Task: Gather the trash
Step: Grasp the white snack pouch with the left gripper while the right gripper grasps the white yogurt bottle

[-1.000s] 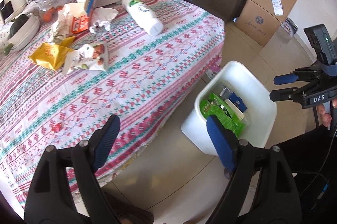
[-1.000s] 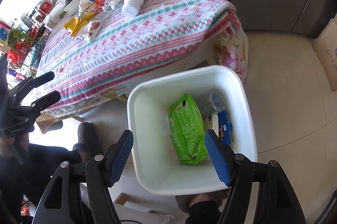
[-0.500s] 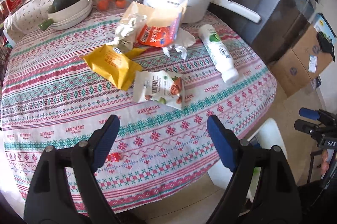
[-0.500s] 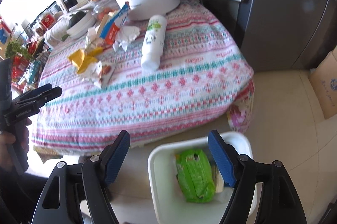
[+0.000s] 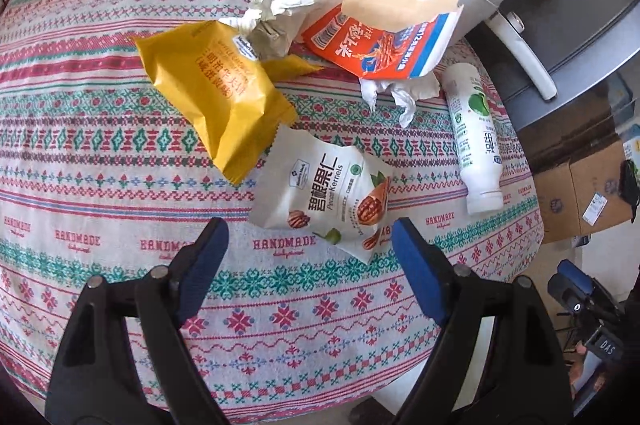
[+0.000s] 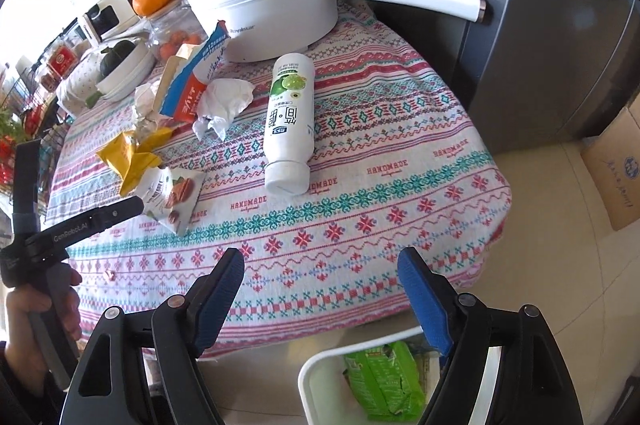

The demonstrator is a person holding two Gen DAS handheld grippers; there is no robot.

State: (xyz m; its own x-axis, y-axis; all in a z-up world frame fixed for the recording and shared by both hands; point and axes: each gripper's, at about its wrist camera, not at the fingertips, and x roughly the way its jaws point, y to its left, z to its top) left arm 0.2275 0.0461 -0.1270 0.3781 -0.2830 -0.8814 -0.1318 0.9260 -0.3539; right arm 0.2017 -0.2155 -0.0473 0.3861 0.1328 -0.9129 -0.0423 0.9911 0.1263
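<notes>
Trash lies mid-table, so the left gripper (image 5: 308, 249), empty with jaws narrowing, should drop straight over the white pecan packet (image 5: 324, 197) nearest it and pinch its middle, while the right gripper (image 6: 320, 285), wide open and empty, waits short of the white bottle (image 6: 289, 123).

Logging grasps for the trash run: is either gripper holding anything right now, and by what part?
Nothing is held. The left gripper, jaws closing, is empty above the pecan packet; the right gripper is open and empty.
</notes>
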